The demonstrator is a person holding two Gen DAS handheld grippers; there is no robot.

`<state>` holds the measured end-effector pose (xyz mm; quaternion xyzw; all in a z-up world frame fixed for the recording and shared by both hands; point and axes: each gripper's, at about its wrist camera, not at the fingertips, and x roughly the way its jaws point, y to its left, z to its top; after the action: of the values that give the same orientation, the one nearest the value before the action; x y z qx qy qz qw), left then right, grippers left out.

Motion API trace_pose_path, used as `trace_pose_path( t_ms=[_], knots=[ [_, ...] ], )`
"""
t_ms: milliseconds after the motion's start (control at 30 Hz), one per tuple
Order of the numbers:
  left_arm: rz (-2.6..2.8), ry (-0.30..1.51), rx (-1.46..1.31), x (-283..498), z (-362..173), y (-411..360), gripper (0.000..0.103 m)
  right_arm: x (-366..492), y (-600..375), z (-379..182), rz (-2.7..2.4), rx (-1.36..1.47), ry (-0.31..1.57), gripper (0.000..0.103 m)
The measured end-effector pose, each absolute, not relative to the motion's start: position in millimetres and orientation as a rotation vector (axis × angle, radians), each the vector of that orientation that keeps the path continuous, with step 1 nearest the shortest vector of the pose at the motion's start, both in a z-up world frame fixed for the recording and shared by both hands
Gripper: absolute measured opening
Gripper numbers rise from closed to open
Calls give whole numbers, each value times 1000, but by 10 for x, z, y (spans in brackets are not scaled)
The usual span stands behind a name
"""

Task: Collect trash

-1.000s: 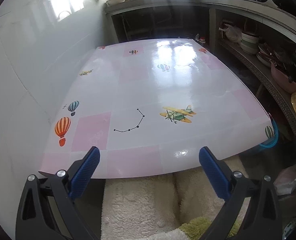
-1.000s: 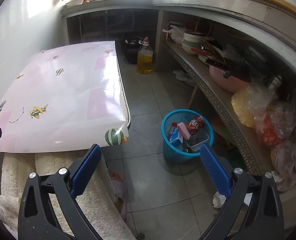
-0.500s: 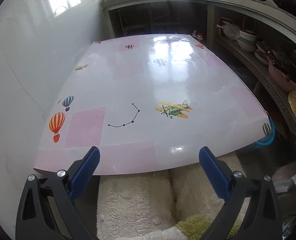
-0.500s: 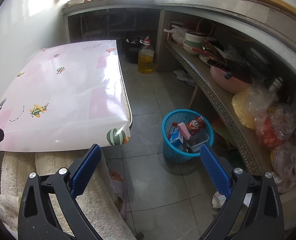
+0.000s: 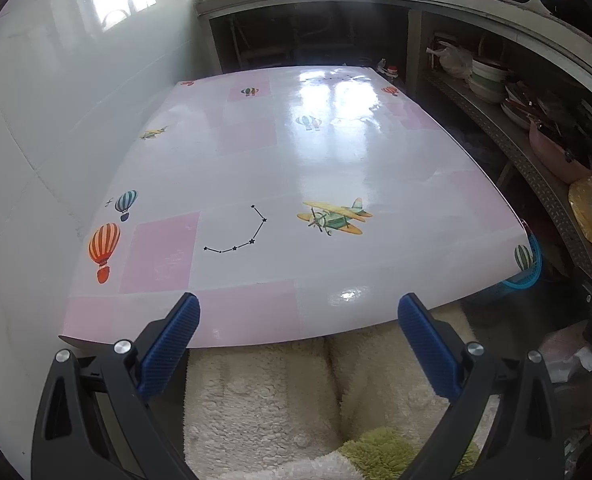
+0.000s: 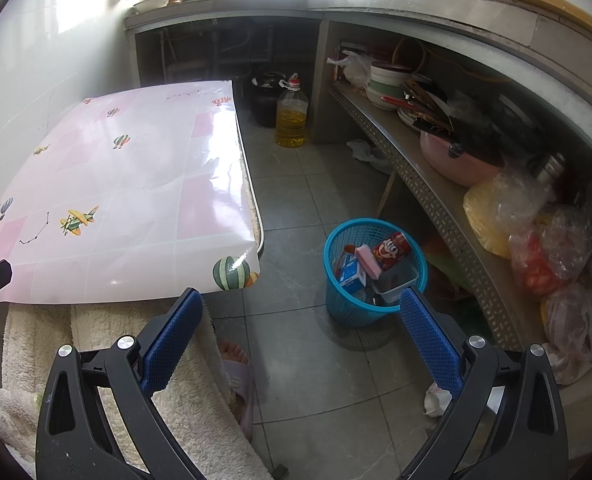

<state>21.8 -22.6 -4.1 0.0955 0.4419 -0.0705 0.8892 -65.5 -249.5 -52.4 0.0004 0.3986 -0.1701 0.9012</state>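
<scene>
Left wrist view: left gripper (image 5: 297,316) empty, blue pads spread wide apart, hovering at the near edge of the table (image 5: 256,168). Table surface shows only the printed pink-and-white cloth, no trash visible anywhere on it from near edge to far edge. Fluffy cream fabric (image 5: 272,396), apparently the person's lap, sits under the near edge below the claw. A sliver of the blue basket (image 5: 529,276) peeks out past the table's near right corner. Judgement: collecting looks finished or close to it on the table; the left claw has nothing to reach for here. Right wrist view: right gripper (image 6: 301,316) also empty, fingers wide apart, held above the floor (image 6: 319,364) just off the table's near right corner. The blue basket stands on the floor between table and shelf (image 6: 435,184), just ahead of and slightly right of the claw, near the right pad. It holds trash (image 6: 375,264): a red snack wrapper, a pink piece, a blue carton, a clear tray. A crumpled white scrap (image 6: 433,398) lies on the floor near the shelf base, beside the right finger; another white scrap (image 6: 365,152) lies farther along under the shelf. Judgement: if those count as trash, next move calls for lowering the right claw to the near scrap, pinching it, then carrying it over the basket rim. Person's foot in a slipper (image 6: 238,376) is just below the left finger.
</scene>
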Motion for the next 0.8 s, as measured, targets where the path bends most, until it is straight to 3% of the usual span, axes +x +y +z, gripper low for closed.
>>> trace_pose_path(
  t_ms=[800],
  knots=[
    [-153, 925, 194, 221, -42, -242, 97, -664, -2482, -527, -354, -1, 826, 95]
  ],
)
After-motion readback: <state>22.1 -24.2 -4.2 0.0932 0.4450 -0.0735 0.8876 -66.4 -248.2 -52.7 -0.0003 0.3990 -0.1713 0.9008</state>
